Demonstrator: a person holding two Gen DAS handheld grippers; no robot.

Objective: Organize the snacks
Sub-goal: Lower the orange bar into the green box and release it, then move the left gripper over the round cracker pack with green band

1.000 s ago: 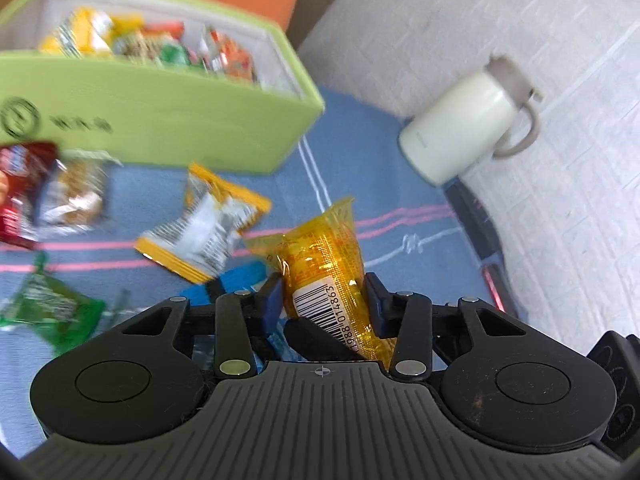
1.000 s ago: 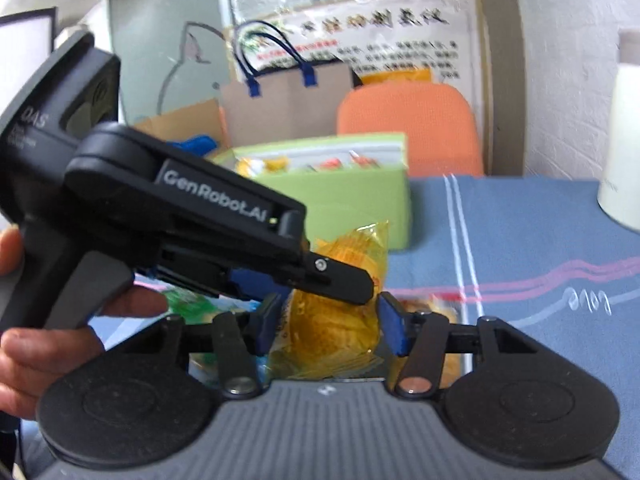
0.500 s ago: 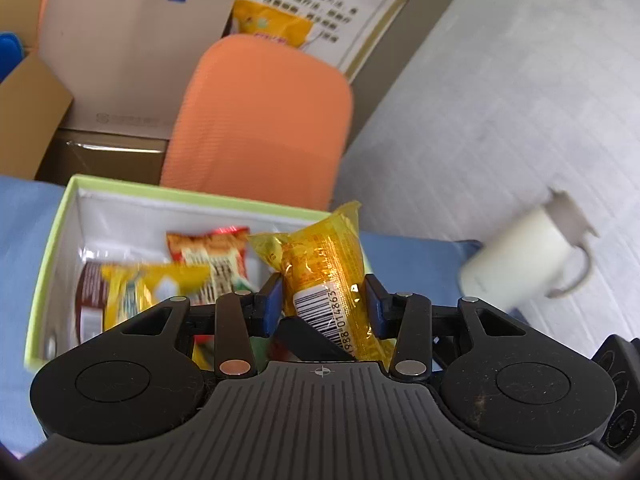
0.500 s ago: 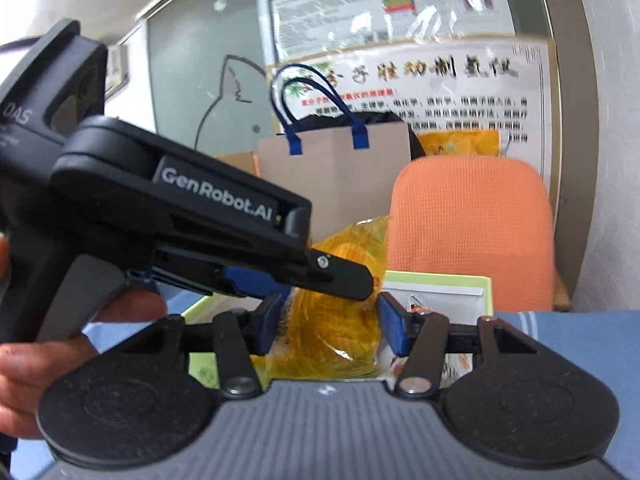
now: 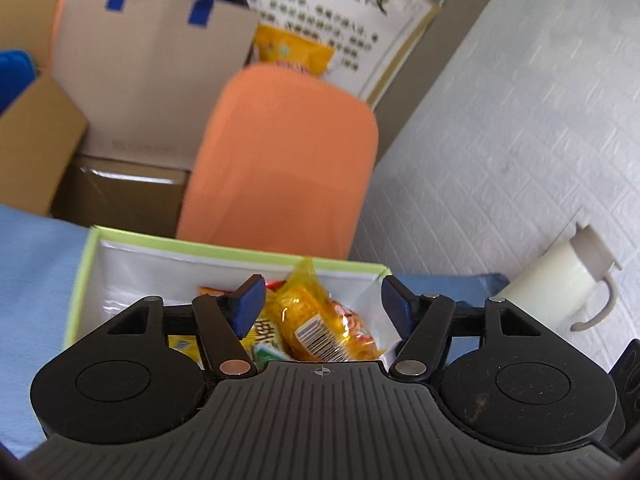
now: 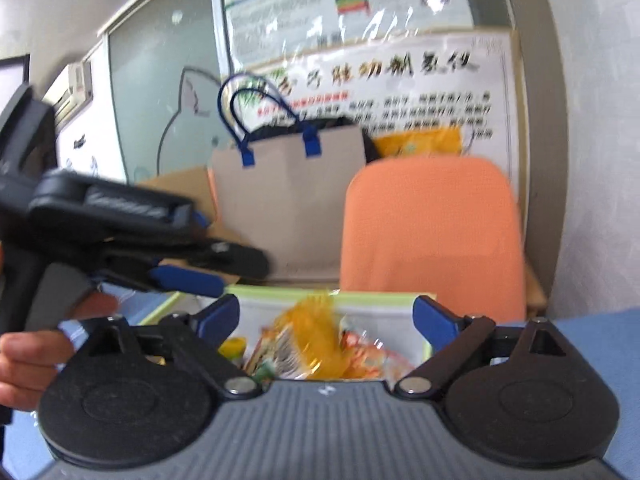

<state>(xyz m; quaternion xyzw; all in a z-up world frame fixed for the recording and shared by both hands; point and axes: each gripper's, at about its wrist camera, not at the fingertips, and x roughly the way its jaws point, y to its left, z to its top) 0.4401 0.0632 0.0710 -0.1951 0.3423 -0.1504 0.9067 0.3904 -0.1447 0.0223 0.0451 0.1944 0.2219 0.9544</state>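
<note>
My left gripper is open above the green box. A yellow snack packet with a barcode lies in the box on top of several other snack packets, free of the fingers. My right gripper is open over the same green box, and a yellow packet lies loose in the box below it. The left gripper's body, held by a hand, shows at the left of the right wrist view.
An orange chair back stands just behind the box. A paper bag with blue handles and cardboard boxes lie beyond. A cream jug stands on the blue tablecloth at the right, by the white wall.
Both grippers carried yellow packets from above the table to over the green box, then opened. The packets dropped into the box.
</note>
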